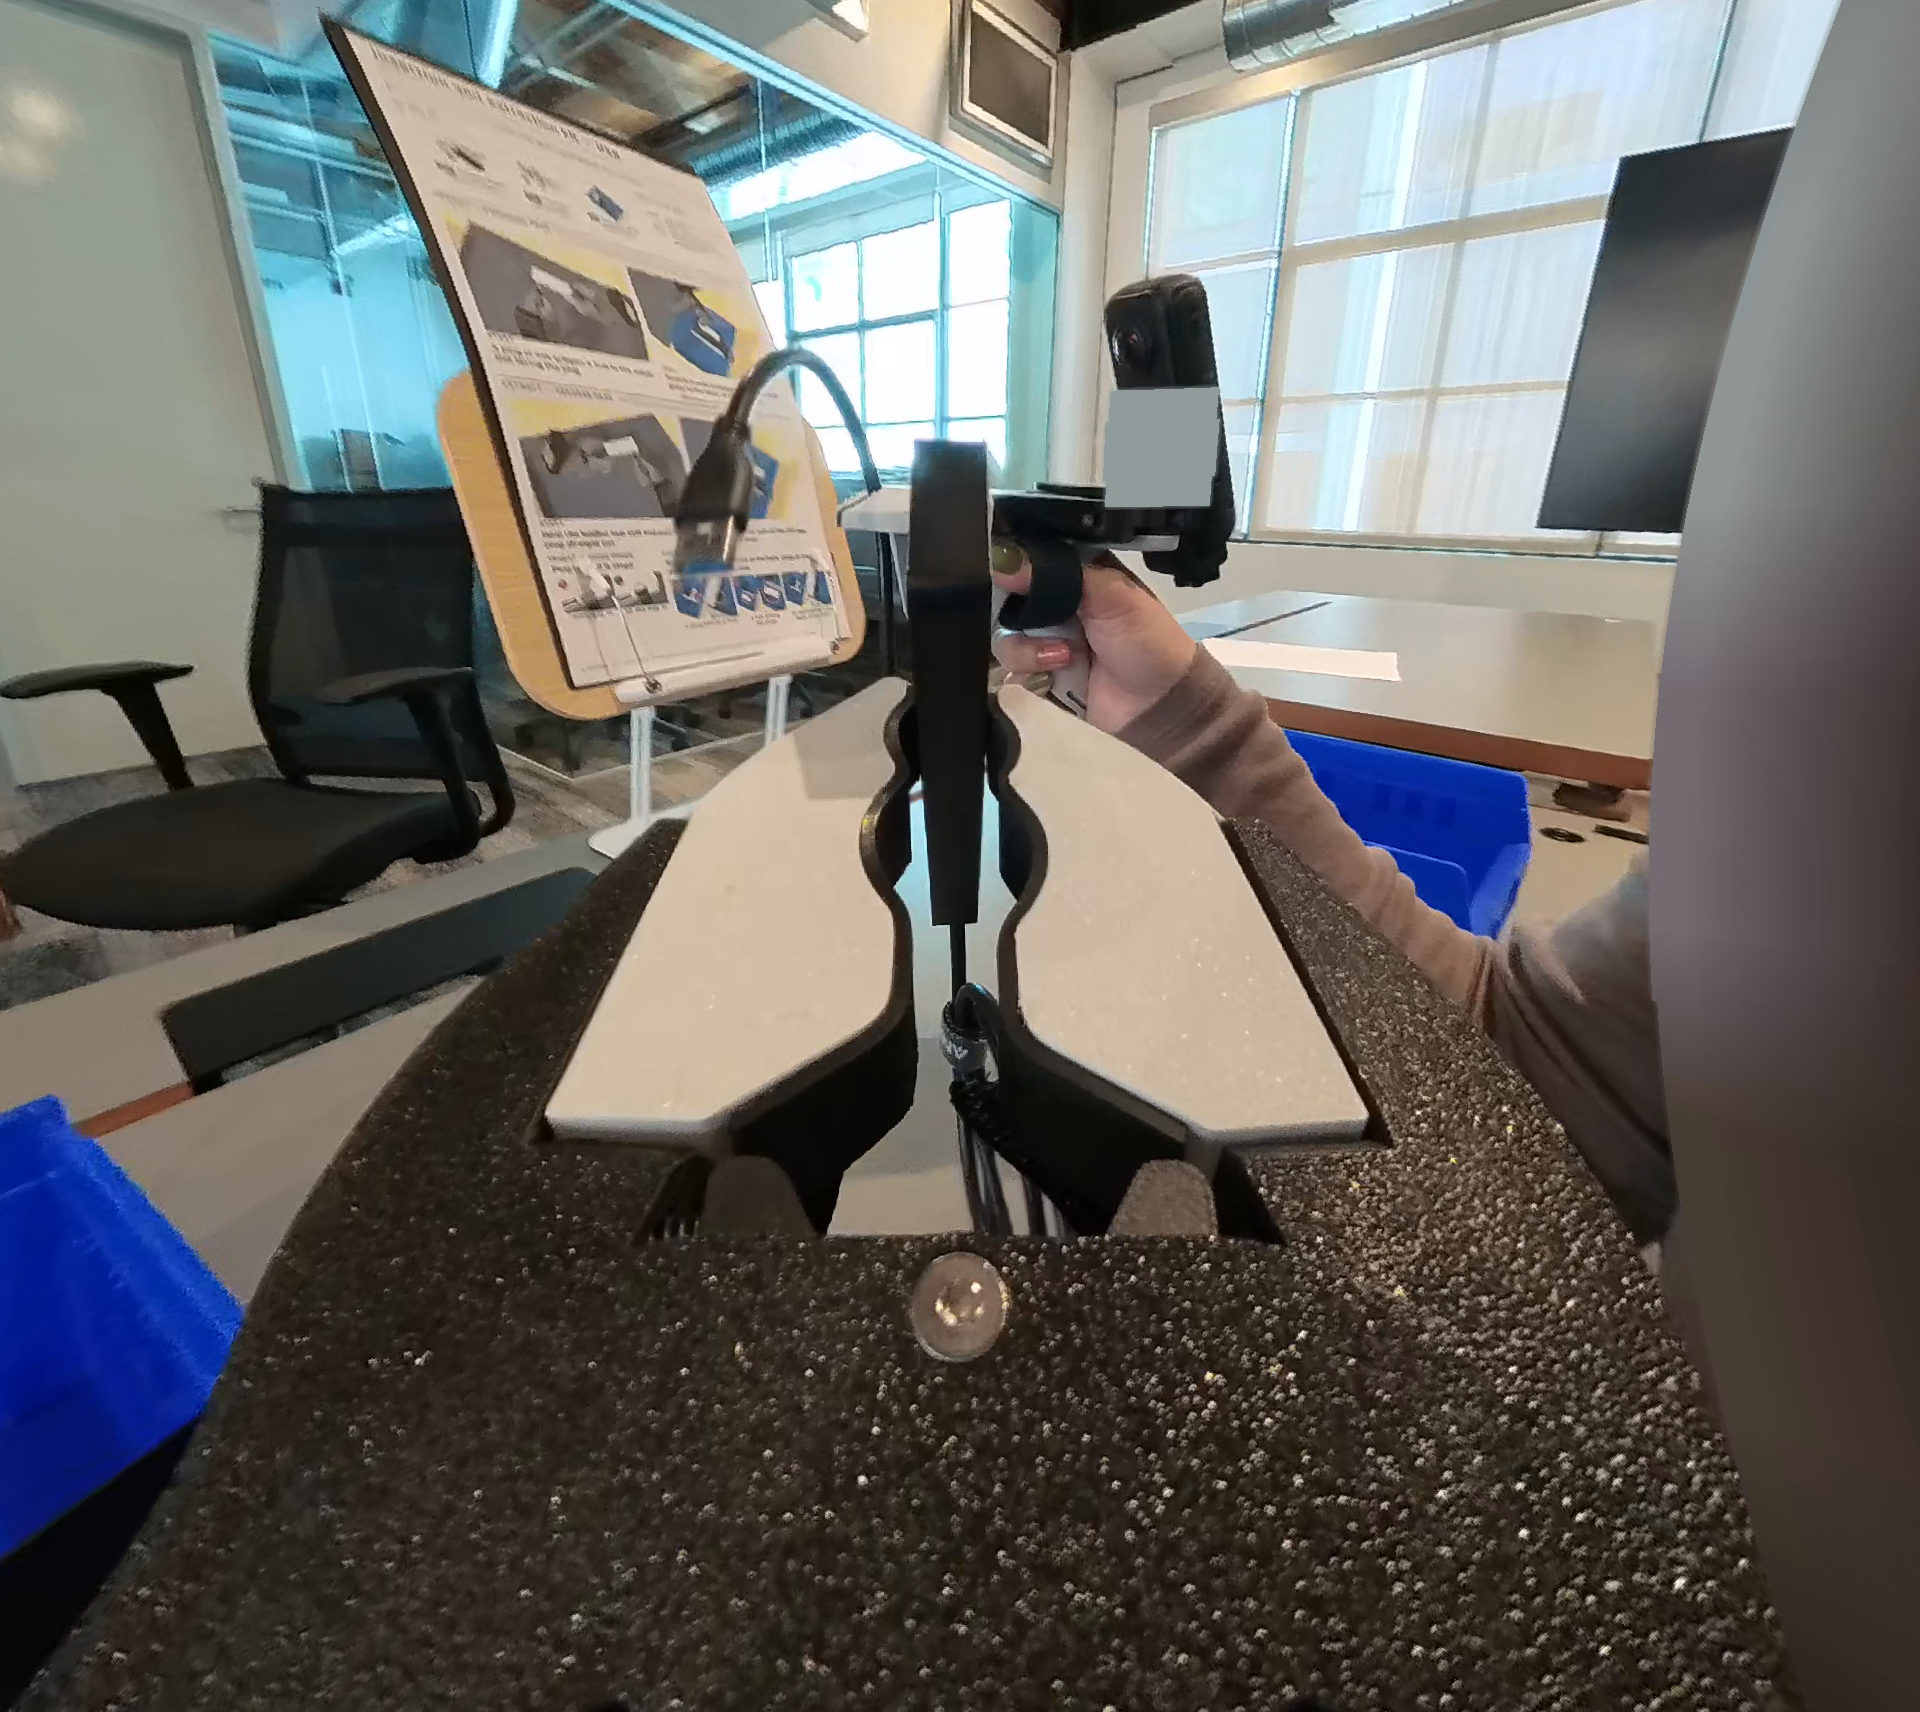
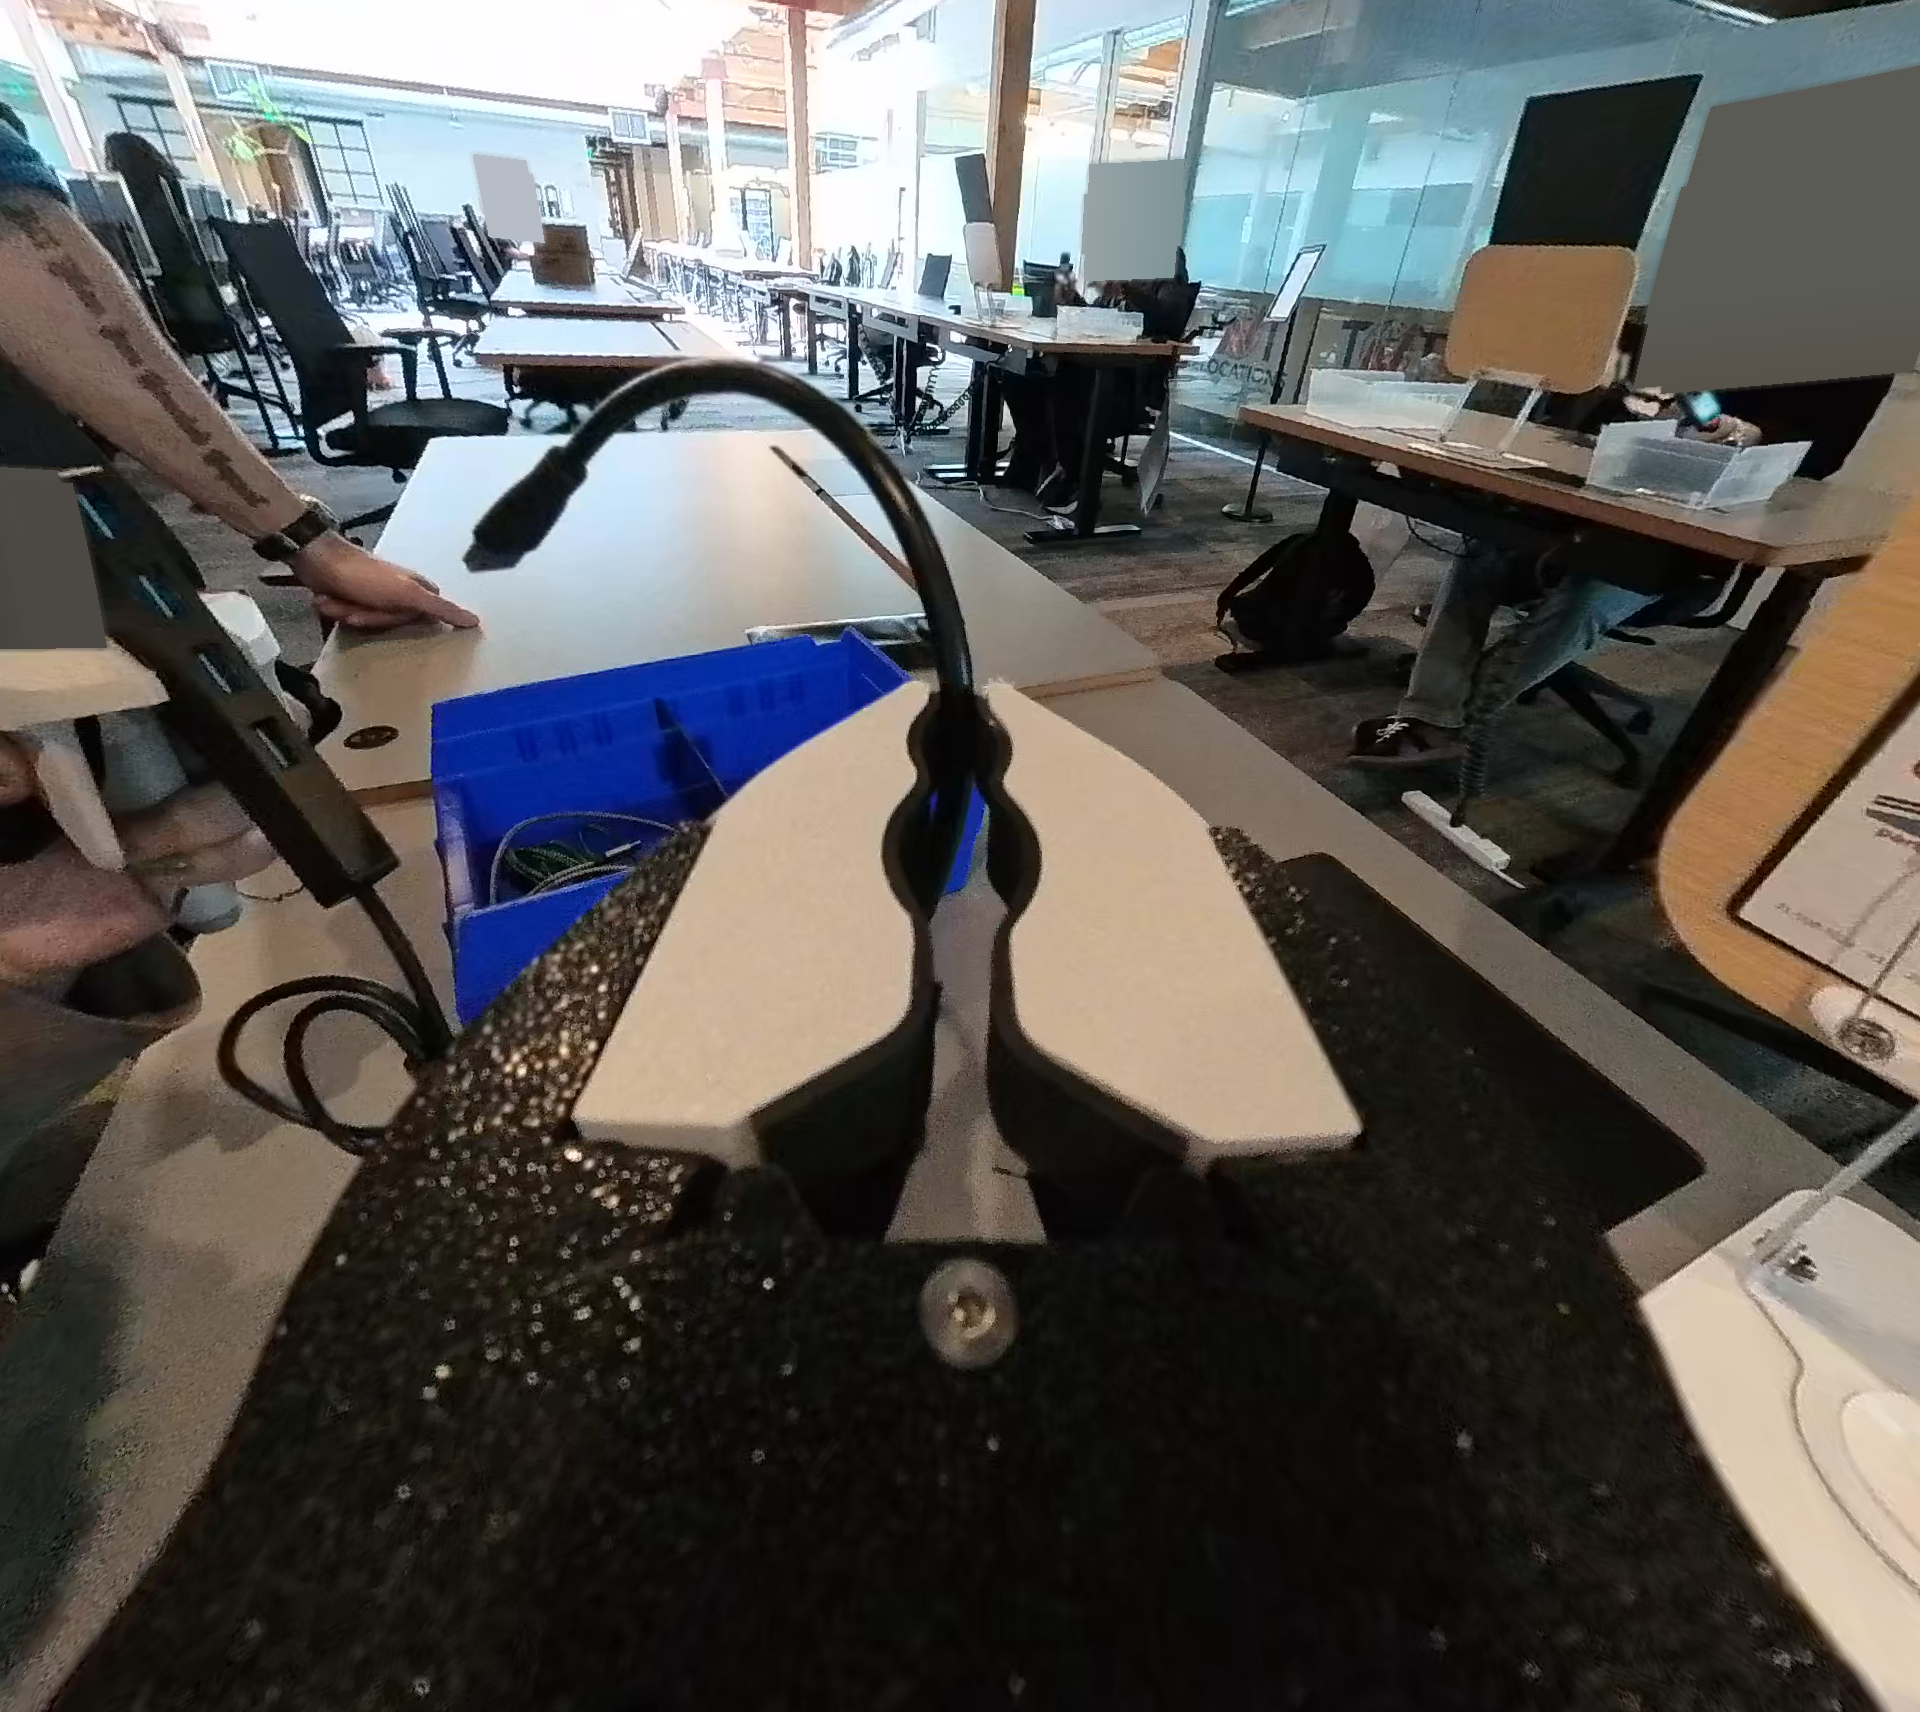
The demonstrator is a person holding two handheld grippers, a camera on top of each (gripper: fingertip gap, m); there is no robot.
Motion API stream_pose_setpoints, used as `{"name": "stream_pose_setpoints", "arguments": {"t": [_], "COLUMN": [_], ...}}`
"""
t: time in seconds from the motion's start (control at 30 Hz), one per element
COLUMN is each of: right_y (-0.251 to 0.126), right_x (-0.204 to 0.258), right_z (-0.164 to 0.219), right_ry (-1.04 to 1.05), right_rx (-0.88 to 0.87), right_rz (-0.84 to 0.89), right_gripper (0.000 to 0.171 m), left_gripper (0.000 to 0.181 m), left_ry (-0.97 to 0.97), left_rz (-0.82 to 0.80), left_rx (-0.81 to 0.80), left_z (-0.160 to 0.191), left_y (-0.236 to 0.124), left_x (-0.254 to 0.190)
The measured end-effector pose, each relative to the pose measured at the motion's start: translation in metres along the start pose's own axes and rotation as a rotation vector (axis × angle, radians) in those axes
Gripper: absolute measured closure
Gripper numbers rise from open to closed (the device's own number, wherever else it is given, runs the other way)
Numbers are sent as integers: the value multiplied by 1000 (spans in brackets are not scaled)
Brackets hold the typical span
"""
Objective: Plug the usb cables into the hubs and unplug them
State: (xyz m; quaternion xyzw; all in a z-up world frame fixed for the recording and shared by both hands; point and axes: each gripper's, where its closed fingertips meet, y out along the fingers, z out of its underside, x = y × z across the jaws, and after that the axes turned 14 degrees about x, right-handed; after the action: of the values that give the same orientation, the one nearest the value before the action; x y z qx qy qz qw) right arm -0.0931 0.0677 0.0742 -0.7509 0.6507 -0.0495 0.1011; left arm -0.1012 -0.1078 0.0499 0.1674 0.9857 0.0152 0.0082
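My left gripper (image 1: 948, 712) is shut on a long black USB hub (image 1: 948, 582) and holds it upright; the hub's own cable (image 1: 964, 1028) hangs down between the fingers. In the right wrist view the hub (image 2: 244, 727) shows at the left, tilted, with blue ports along its side. My right gripper (image 2: 951, 701) is shut on a black USB cable (image 2: 914, 540) that arcs up and to the left. Its plug (image 2: 520, 514) hangs in the air, apart from the hub. The plug also shows in the left wrist view (image 1: 715, 504), left of the hub.
An instruction board (image 1: 582, 332) on a stand is behind the plug. Blue bins sit on the table at the right (image 1: 1423, 821), at the near left (image 1: 73, 1278) and ahead of the right gripper (image 2: 623, 748). A person's arm (image 2: 156, 405) rests on the far table. An office chair (image 1: 312, 727) stands left. Tip to tip, the grippers are about 20 cm apart.
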Motion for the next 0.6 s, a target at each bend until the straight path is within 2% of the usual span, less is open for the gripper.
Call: {"name": "stream_pose_setpoints", "arguments": {"t": [0.27,0.6], "right_y": [1,4], "right_x": [6,6], "right_z": [0,3], "right_ry": [-38,-42], "right_rx": [24,48], "right_rz": [8,8], "right_gripper": [167,167], "left_gripper": [170,170], "left_ry": [4,6], "left_rz": [-16,7], "left_rx": [-12,18], "left_z": [-2,6], "left_y": [-3,10], "left_x": [2,-5]}}
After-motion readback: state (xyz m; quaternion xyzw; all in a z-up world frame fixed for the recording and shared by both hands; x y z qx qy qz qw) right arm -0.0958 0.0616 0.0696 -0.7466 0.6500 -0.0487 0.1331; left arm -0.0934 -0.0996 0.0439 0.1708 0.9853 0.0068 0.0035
